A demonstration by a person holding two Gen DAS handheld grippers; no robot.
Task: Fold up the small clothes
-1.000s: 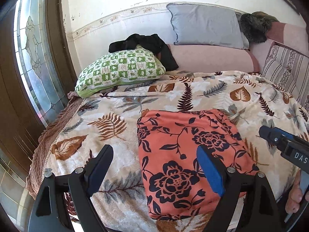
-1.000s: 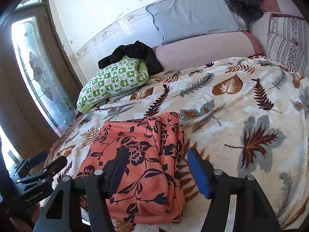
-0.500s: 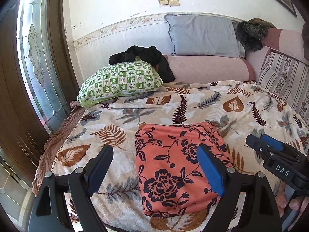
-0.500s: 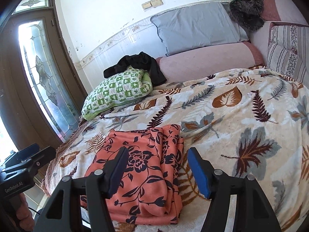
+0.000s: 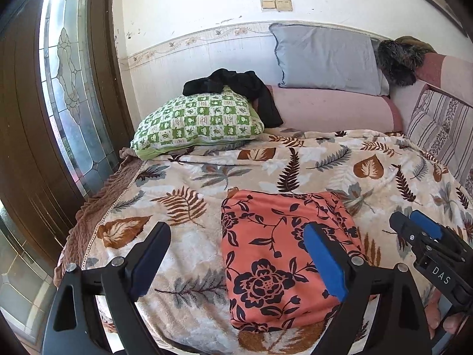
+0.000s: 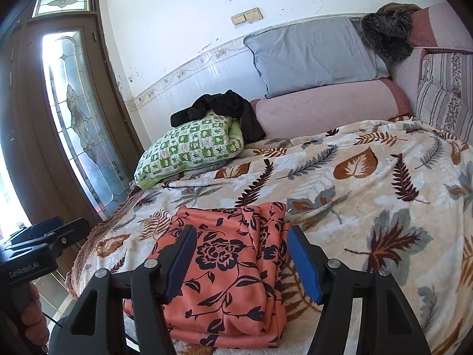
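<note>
A folded orange garment with dark flowers (image 5: 280, 254) lies flat on the leaf-print blanket (image 5: 189, 207) near the bed's front edge. My left gripper (image 5: 236, 230) hovers above and in front of it, jaws wide and still opening, with nothing held between them. My right gripper (image 6: 241, 232) hangs over the same garment (image 6: 224, 266), open, its pads clear of the cloth. Each gripper shows in the other's view: the right one (image 5: 414, 222) at the right edge, the left one (image 6: 59, 227) at the left edge, both with a hand beneath.
A green checked pillow (image 5: 198, 124) with a black garment (image 5: 236, 85) draped on it sits at the back left. Grey (image 5: 325, 59) and pink (image 5: 334, 109) cushions line the wall, a striped cushion (image 5: 437, 130) the right. A glass-panelled door (image 5: 68, 88) stands left of the bed.
Both grippers have drawn back and risen a little from the garment, which now looks smaller in both views. The garment has stayed in place, folded.
</note>
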